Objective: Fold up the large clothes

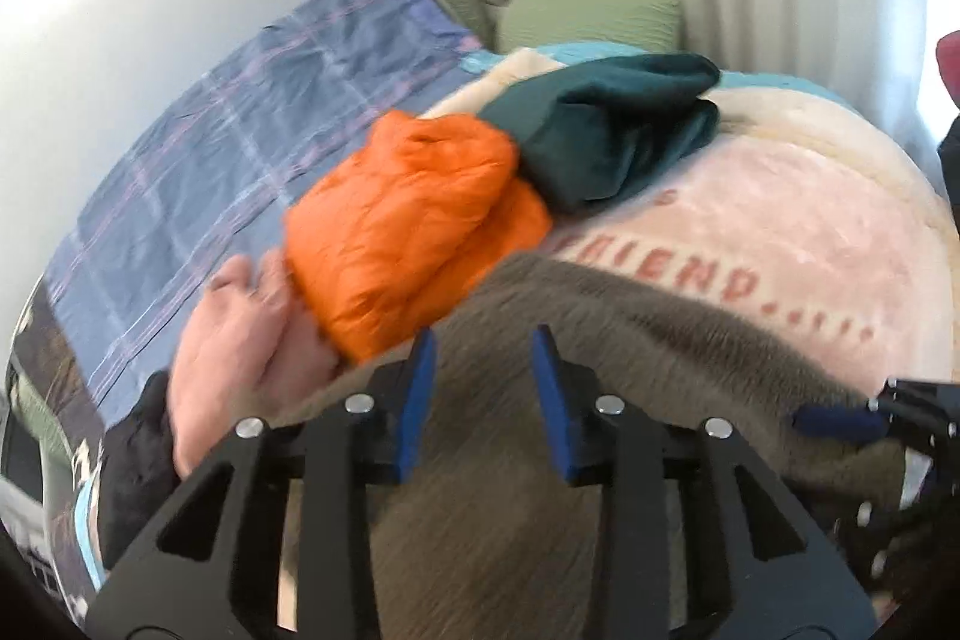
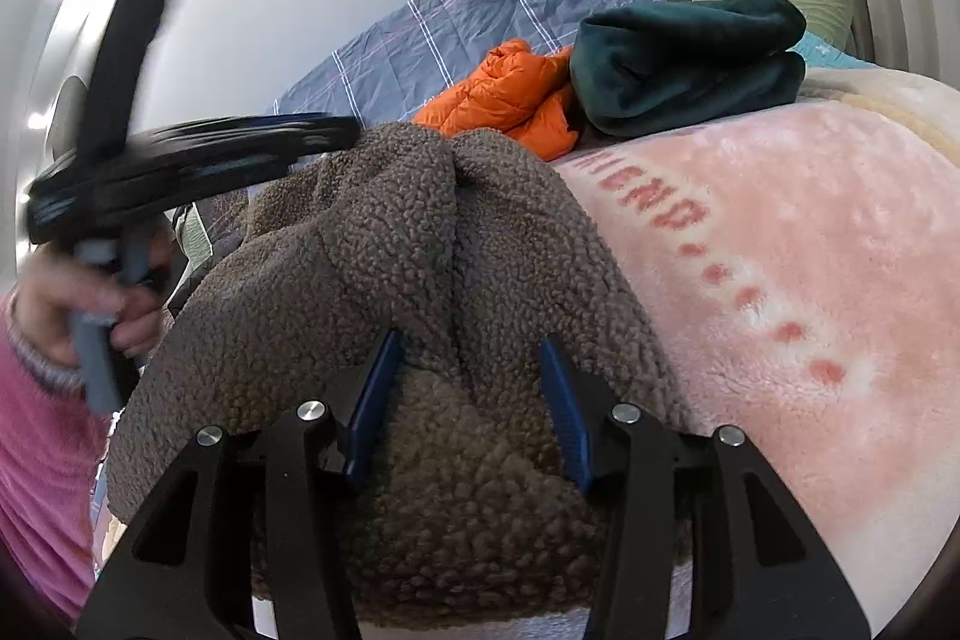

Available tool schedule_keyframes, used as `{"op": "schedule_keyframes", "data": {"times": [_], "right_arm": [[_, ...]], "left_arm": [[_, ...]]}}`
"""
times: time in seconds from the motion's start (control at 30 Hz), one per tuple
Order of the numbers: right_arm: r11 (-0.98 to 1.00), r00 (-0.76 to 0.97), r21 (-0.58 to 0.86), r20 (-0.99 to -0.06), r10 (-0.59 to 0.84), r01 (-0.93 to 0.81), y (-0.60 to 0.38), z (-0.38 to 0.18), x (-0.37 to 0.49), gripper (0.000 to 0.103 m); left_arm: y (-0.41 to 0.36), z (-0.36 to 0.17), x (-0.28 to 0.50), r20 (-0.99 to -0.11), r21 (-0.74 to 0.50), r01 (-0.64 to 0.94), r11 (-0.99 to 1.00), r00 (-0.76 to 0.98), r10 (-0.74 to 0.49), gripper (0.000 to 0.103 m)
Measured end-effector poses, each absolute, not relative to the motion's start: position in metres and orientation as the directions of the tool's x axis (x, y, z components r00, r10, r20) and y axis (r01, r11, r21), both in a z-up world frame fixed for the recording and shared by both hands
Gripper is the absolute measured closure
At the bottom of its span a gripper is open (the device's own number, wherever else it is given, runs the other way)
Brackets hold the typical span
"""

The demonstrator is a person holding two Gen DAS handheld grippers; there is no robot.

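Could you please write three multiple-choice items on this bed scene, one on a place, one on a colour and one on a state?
1. Where does the green blanket lie?
A. beside the orange jacket
B. on the floor
C. under the fleece

2. What colour is the lettering on the pink blanket?
A. blue
B. red
C. black

3. How do the right gripper's jaws stand?
A. shut on the fleece
B. shut on nothing
C. open over the fleece

Answers: 1 A, the two touch on the bed. 2 B, the letters and dots are red. 3 C, the blue pads stand apart with fleece between.
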State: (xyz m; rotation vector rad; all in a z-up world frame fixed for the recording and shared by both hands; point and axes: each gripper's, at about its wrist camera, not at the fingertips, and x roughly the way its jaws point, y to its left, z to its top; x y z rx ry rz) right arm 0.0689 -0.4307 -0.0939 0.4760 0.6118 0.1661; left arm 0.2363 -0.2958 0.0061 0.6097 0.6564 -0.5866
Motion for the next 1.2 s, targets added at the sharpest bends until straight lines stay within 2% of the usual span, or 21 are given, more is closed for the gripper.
{"op": "schedule_keyframes", "data": {"times": [0.03,0.07,0.1,0.17,0.37,0.47,0.53,0.57,0.63,0.67,0.77,0.83,0.97,1.07,1.13,1.2], "right_arm": [[0.882,0.811,0.471,-0.514,0.280,-0.006,-0.431,-0.094,0.068,0.055],[0.890,0.810,0.456,-0.525,0.260,0.010,-0.430,-0.095,0.069,0.055],[0.898,0.811,0.440,-0.533,0.241,0.022,-0.428,-0.096,0.071,0.055],[0.901,0.824,0.431,-0.525,0.214,0.041,-0.428,-0.097,0.074,0.051],[0.872,0.838,0.488,-0.491,0.236,0.040,-0.434,-0.088,0.054,0.050],[0.857,0.875,0.516,-0.418,0.244,0.008,-0.431,-0.071,0.016,0.059],[0.862,0.893,0.506,-0.370,0.255,-0.037,-0.424,-0.064,-0.014,0.059],[0.856,0.892,0.513,-0.356,0.277,-0.061,-0.420,-0.064,-0.027,0.063],[0.761,0.826,0.623,-0.324,0.461,-0.180,-0.413,-0.071,-0.031,0.076],[0.724,0.795,0.655,-0.311,0.520,-0.217,-0.405,-0.074,-0.032,0.076],[0.768,0.745,0.595,-0.396,0.537,-0.238,-0.373,-0.082,-0.021,0.077],[0.773,0.705,0.592,-0.447,0.551,-0.228,-0.355,-0.094,-0.003,0.080],[0.714,0.651,0.662,-0.440,0.618,-0.231,-0.343,-0.111,0.030,0.085],[0.612,0.611,0.762,-0.386,0.691,-0.211,-0.331,-0.128,0.043,0.086],[0.601,0.607,0.775,-0.386,0.695,-0.195,-0.328,-0.129,0.045,0.086],[0.636,0.609,0.743,-0.410,0.679,-0.209,-0.323,-0.126,0.044,0.086]], "left_arm": [[-0.307,-0.009,0.246,-0.731,0.336,0.670,0.662,0.629,-0.265,0.068],[-0.321,-0.041,0.260,-0.784,0.366,0.676,0.639,0.594,-0.180,0.068],[-0.326,-0.060,0.267,-0.799,0.384,0.678,0.627,0.584,-0.142,0.069],[-0.332,-0.068,0.272,-0.785,0.419,0.663,0.620,0.608,-0.119,0.070],[-0.330,-0.064,0.260,-0.734,0.482,0.630,0.609,0.669,-0.112,0.070],[-0.326,-0.063,0.255,-0.715,0.505,0.615,0.605,0.691,-0.106,0.070],[-0.327,-0.062,0.255,-0.715,0.508,0.616,0.602,0.692,-0.104,0.070],[-0.329,-0.062,0.255,-0.715,0.513,0.617,0.597,0.692,-0.101,0.070],[-0.332,-0.062,0.255,-0.718,0.520,0.617,0.591,0.690,-0.090,0.070],[-0.333,-0.062,0.256,-0.719,0.522,0.619,0.587,0.689,-0.086,0.070],[-0.333,-0.062,0.256,-0.718,0.524,0.618,0.586,0.690,-0.086,0.070],[-0.332,-0.062,0.256,-0.718,0.520,0.618,0.590,0.690,-0.089,0.070],[-0.332,-0.062,0.257,-0.718,0.520,0.617,0.591,0.690,-0.089,0.070],[-0.333,-0.063,0.259,-0.726,0.518,0.623,0.586,0.683,-0.085,0.070],[-0.338,-0.064,0.264,-0.733,0.523,0.613,0.593,0.678,-0.055,0.070],[-0.350,-0.069,0.260,-0.692,0.597,0.570,0.564,0.722,0.003,0.073]]}}
